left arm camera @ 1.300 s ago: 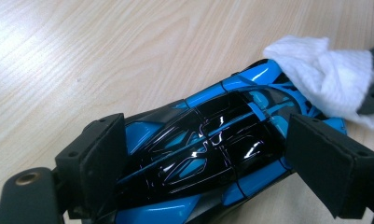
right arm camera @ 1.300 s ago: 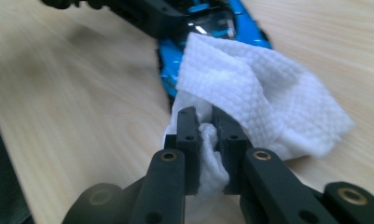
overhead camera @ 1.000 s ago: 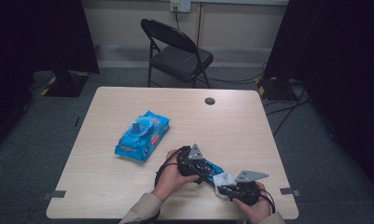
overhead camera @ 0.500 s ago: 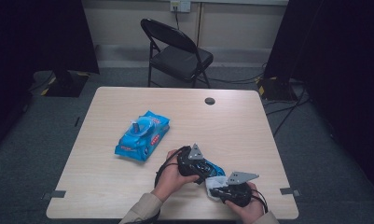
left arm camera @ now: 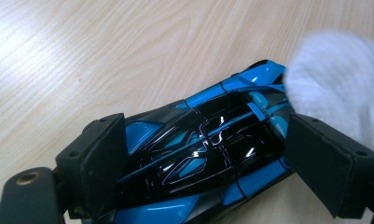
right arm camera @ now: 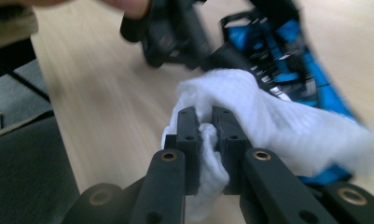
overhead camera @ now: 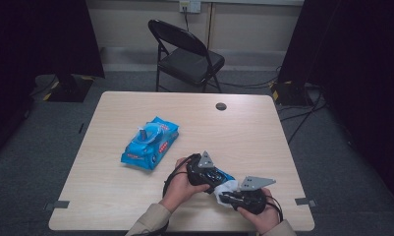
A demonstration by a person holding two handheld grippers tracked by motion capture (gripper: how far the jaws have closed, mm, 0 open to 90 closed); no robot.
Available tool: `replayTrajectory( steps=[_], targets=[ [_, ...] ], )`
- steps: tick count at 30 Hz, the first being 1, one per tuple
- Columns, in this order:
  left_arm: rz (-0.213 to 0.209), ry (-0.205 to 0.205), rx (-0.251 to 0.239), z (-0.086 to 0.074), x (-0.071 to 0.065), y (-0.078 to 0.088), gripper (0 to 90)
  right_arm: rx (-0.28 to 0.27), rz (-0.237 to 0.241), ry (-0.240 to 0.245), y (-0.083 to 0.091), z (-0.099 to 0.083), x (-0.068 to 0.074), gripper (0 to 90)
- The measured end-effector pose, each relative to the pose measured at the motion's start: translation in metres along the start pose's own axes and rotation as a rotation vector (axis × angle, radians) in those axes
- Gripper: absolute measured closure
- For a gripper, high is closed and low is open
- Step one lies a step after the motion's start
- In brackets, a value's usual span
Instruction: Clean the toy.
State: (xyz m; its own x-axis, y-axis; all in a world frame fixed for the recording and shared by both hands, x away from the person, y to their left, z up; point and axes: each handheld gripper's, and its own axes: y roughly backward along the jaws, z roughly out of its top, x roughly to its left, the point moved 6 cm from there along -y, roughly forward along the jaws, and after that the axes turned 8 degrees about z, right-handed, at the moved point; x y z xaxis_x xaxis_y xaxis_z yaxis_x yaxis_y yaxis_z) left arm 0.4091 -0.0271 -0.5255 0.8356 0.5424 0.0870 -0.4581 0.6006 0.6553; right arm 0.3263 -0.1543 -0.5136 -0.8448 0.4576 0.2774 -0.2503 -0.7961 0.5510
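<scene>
A glossy blue and black toy car (left arm camera: 208, 149) lies on the wooden table, with my left gripper (left arm camera: 217, 163) shut on its sides; in the high view that gripper (overhead camera: 204, 173) sits near the table's front edge with the toy car (overhead camera: 225, 176) poking out to its right. A white wipe (right arm camera: 268, 126) is pinched in my right gripper (right arm camera: 207, 140) and pressed against the car's end. The same wipe (left arm camera: 334, 79) shows at the right of the left gripper view, and in the high view the wipe (overhead camera: 229, 189) lies between the two hands, by my right gripper (overhead camera: 243, 196).
A blue pack of wipes (overhead camera: 150, 142) lies left of the table's middle, its lid flap raised. A small dark round hole (overhead camera: 221, 106) marks the far side of the table (overhead camera: 263, 132). A black folding chair (overhead camera: 187, 56) stands beyond it.
My right gripper with the wipe has shifted left, closer to the left gripper and the car. The left hand has kept still.
</scene>
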Motion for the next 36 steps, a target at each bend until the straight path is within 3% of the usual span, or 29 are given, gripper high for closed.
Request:
replayTrajectory(
  steps=[6,14,21,26,36],
  targets=[
    [0.000,0.004,-0.005,0.000,0.000,0.000,13.4,-0.070,-0.061,-0.017,0.023,0.011,-0.014,82.8],
    [-0.001,0.002,-0.006,0.000,-0.001,0.000,13.3,-0.134,-0.161,-0.043,0.036,0.015,-0.042,82.8],
    [0.001,0.004,-0.013,-0.001,-0.001,0.000,13.4,-0.136,-0.185,-0.074,0.032,0.009,-0.061,82.9],
    [0.002,0.003,-0.013,-0.001,-0.001,0.000,13.4,-0.102,-0.206,-0.096,0.022,0.001,-0.072,82.8],
    [0.002,0.002,-0.018,-0.001,-0.001,0.000,13.4,-0.055,-0.229,-0.105,0.012,-0.010,-0.082,82.4]
  ],
)
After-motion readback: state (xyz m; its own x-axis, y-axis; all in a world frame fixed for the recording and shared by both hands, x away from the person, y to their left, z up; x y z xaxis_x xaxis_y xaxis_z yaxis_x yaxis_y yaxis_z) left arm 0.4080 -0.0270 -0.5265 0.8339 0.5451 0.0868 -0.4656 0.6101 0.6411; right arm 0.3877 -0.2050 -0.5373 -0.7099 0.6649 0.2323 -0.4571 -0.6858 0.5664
